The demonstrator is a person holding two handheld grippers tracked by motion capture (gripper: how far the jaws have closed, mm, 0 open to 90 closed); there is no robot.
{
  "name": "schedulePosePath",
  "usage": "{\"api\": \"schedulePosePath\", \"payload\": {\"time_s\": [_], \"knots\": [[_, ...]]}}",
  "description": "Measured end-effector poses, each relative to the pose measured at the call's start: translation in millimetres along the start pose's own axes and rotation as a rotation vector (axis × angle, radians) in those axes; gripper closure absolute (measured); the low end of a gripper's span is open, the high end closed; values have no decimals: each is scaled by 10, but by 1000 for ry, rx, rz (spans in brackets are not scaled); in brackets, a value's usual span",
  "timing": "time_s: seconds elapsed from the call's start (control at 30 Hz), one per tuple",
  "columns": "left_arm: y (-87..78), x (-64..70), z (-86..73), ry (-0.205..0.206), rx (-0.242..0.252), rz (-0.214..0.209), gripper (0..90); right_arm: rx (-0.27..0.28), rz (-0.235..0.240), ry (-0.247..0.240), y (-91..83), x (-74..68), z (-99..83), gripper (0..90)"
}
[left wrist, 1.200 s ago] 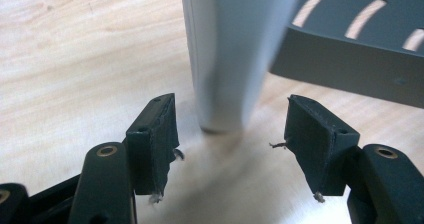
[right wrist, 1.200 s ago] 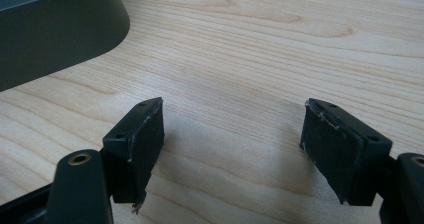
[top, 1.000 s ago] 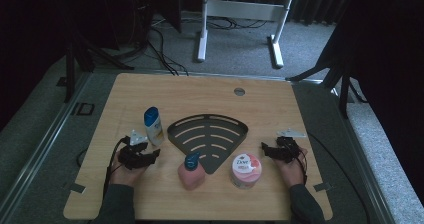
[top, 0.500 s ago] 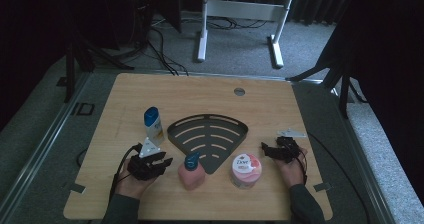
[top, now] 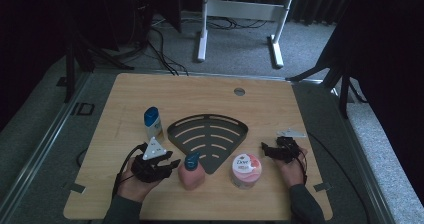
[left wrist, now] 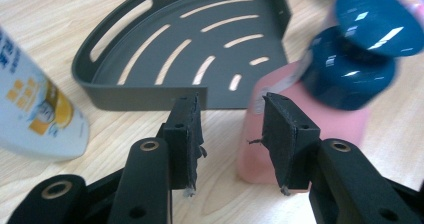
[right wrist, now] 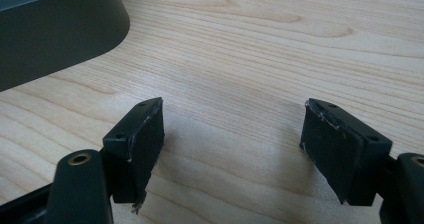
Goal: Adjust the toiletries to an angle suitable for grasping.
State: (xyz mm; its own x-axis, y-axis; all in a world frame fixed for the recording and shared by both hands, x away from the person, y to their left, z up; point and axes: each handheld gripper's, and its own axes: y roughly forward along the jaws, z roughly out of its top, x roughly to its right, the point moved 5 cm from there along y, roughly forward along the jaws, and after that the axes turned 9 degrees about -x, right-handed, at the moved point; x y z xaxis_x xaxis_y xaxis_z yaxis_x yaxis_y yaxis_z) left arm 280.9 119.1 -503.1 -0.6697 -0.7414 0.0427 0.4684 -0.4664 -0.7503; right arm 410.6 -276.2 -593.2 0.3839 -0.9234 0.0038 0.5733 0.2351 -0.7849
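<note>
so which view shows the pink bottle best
The high view: the whole pink bottle with its blue pump cap stands between the left gripper and the dark rack. The left gripper view shows it close but blurred and cropped, just past the open jaws.

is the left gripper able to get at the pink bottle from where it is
Probably yes: the left gripper sits open right beside the pink bottle, jaws aimed at its side, with bare table between them and nothing in the way.

"Dove" on pink jar lid [top: 246,164]
</note>
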Motion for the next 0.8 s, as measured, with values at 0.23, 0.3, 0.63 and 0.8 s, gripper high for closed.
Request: {"api": "schedulePosePath", "payload": {"time_s": [0.23, 0.3, 0.63, 0.8], "knots": [[-52, 99, 30, 32, 6, -20, 531, 1, 0, 0, 0, 0, 0, 249], [-59, 114, 24, 31, -2, -19, 526, 1, 0, 0, 1, 0, 0, 249], [-81, 189, -16, 50, -18, -43, 498, 0, 0, 0, 0, 0, 0, 249], [-44, 257, -5, 69, -22, -75, 476, 0, 0, 0, 0, 0, 0, 249]]}}
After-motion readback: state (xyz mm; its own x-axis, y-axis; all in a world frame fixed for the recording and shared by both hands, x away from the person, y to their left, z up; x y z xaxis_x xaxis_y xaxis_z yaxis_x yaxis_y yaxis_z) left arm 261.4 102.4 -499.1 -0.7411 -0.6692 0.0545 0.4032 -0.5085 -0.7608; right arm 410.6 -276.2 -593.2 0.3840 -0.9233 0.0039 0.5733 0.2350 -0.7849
